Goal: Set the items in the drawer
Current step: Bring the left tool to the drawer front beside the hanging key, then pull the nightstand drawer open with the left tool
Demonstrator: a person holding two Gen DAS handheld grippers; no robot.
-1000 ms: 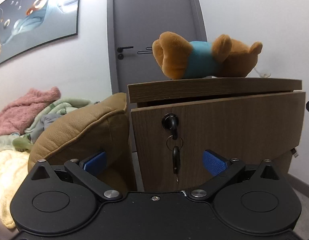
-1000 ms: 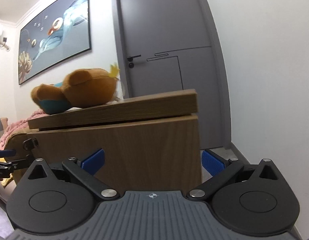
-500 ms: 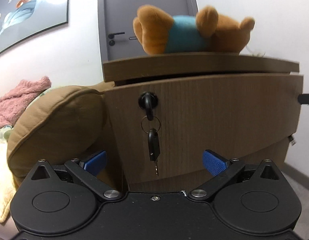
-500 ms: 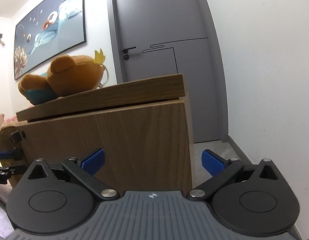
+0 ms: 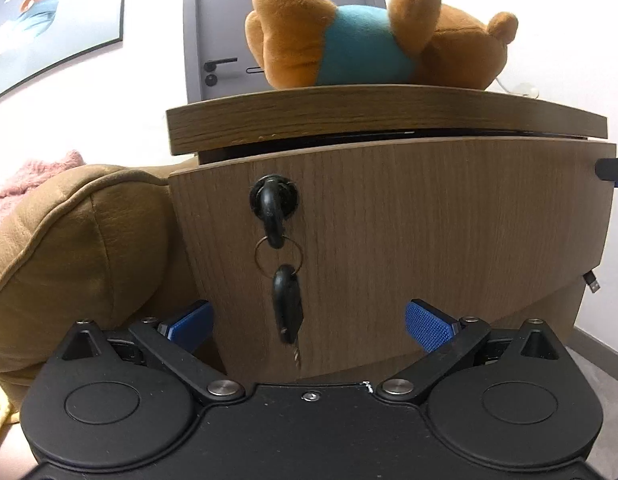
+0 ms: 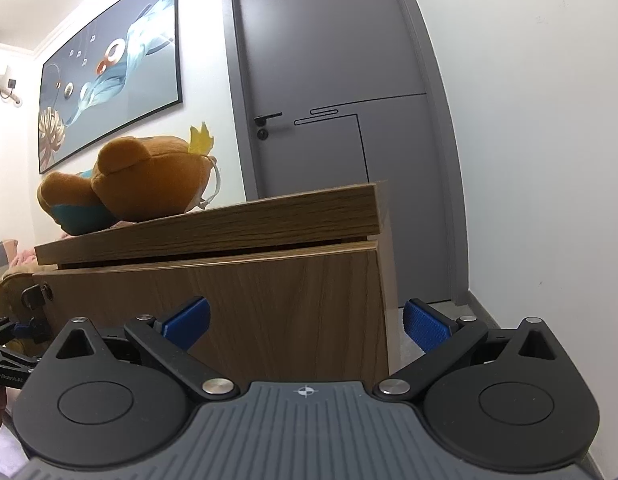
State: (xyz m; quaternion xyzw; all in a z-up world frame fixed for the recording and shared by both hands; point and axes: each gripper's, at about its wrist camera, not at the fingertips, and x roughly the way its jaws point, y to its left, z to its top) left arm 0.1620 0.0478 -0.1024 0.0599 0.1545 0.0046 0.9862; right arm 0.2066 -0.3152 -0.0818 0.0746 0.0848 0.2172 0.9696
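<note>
One brown plush bear in a teal shirt (image 5: 365,36) is lying atop the wooden cabinet (image 5: 389,112), above both spread, empty grippers (image 5: 309,320) (image 6: 305,322). Only the left wrist view is showing two black keys (image 5: 287,304) hanging from the drawer front (image 5: 429,232) ahead.

Only one piece of lettering can be read. In the right wrist view, small white print on the black body of the left gripper (image 6: 13,344), at the picture's left edge, appears to spell "GenRobot.AI", though it is small and partly cut off. A small white crosshair mark (image 6: 307,391) sits at the top centre of the right gripper's grey ribbed housing; it carries no letters. The left wrist view shows no legible text.
</note>
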